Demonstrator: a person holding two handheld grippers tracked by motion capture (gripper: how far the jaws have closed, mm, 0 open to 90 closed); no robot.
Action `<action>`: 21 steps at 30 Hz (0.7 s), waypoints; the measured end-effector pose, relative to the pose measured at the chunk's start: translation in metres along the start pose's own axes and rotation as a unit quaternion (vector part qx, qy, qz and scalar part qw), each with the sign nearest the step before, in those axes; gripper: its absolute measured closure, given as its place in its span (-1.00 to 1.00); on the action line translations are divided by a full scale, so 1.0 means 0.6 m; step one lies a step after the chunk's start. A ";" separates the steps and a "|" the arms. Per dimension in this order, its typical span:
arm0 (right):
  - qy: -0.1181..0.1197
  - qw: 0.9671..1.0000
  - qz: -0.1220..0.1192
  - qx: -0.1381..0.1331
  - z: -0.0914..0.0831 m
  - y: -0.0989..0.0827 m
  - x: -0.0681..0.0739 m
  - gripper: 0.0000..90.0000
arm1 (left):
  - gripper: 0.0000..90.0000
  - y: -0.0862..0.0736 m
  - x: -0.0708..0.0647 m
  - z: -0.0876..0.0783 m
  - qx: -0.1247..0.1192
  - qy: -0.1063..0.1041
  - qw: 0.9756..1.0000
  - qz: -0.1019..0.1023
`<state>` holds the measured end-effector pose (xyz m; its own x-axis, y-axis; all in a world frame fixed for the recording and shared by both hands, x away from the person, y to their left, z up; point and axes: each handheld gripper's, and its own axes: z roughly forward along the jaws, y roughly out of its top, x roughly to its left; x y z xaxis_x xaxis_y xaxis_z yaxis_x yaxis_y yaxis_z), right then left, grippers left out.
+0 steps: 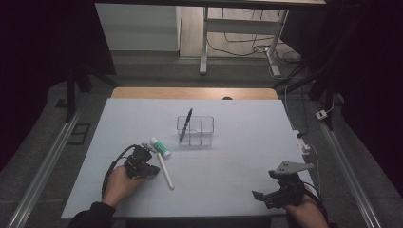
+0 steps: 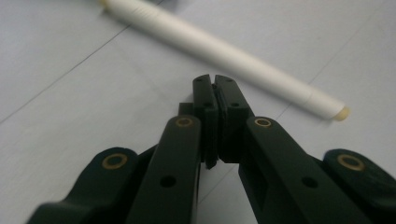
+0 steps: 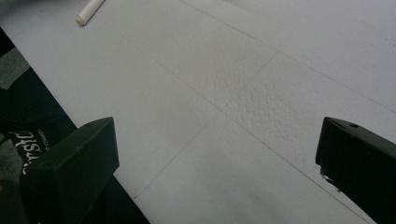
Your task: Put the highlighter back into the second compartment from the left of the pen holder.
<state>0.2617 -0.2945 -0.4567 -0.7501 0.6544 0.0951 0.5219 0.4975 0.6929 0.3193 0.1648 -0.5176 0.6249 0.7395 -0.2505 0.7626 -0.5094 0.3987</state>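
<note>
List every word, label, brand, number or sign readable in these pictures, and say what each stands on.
White lettering on the dark fabric at the left edge of the right gripper view: sideways and cut off, not readable with confidence.
Green and white tube: any print too small to read.
White pen: no print visible.

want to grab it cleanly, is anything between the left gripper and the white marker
Nothing visible. The left gripper, jaws shut and empty, points at the white marker across bare table. The toothpaste tube lies beside the marker's far end, off that line.
</note>
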 end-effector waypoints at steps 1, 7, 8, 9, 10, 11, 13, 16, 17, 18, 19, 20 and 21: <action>0.000 1.000 0.000 0.000 0.000 0.000 0.000 -1.00 | 0.93 0.003 -0.003 0.002 -0.001 0.000 1.000 0.004; -0.001 1.000 -0.002 0.001 0.000 0.000 0.000 -1.00 | 0.92 0.006 -0.010 -0.003 -0.012 -0.001 1.000 0.014; -0.002 1.000 -0.003 0.004 0.000 0.001 0.001 -1.00 | 0.91 0.004 -0.009 -0.007 -0.017 0.000 1.000 0.014; -0.003 1.000 -0.003 0.005 0.001 0.001 0.001 -1.00 | 0.88 0.002 -0.009 -0.011 -0.025 -0.001 1.000 0.013; -0.004 1.000 -0.005 0.006 0.002 0.001 0.002 -1.00 | 0.85 0.000 -0.008 -0.016 -0.031 -0.001 0.999 0.015; -0.004 1.000 -0.008 0.008 0.002 0.002 0.003 -1.00 | 0.80 -0.001 -0.009 -0.020 -0.038 -0.001 0.999 0.014; -0.009 1.000 -0.013 0.011 0.003 0.003 0.005 -1.00 | 0.71 -0.005 -0.012 -0.028 -0.048 0.002 0.999 0.020; -0.007 1.000 -0.013 0.008 0.004 0.006 0.009 -1.00 | 0.52 -0.012 -0.020 -0.040 -0.061 0.012 0.998 0.028; -0.006 1.000 -0.013 0.003 0.004 0.009 0.011 -1.00 | 0.46 -0.016 -0.022 -0.045 -0.065 0.015 0.997 0.032; -0.004 1.000 -0.015 -0.002 0.005 0.012 0.013 -1.00 | 0.40 -0.019 -0.024 -0.049 -0.070 0.020 0.997 0.035; -0.002 1.000 -0.016 -0.007 0.005 0.016 0.016 -1.00 | 0.33 -0.024 -0.026 -0.054 -0.077 0.023 0.996 0.035; -0.004 1.000 -0.018 -0.012 0.007 0.020 0.019 -1.00 | 0.28 -0.028 -0.027 -0.058 -0.082 0.024 0.996 0.037; -0.002 1.000 -0.021 -0.016 0.008 0.023 0.021 -1.00 | 0.21 -0.035 -0.029 -0.064 -0.093 0.025 0.995 0.037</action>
<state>0.2615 -0.2765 -0.4492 -0.7688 0.6364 0.0630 0.4777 0.5060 0.7182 0.2861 0.1797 -0.4875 0.6656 0.7264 -0.1711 0.6673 -0.4765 0.5724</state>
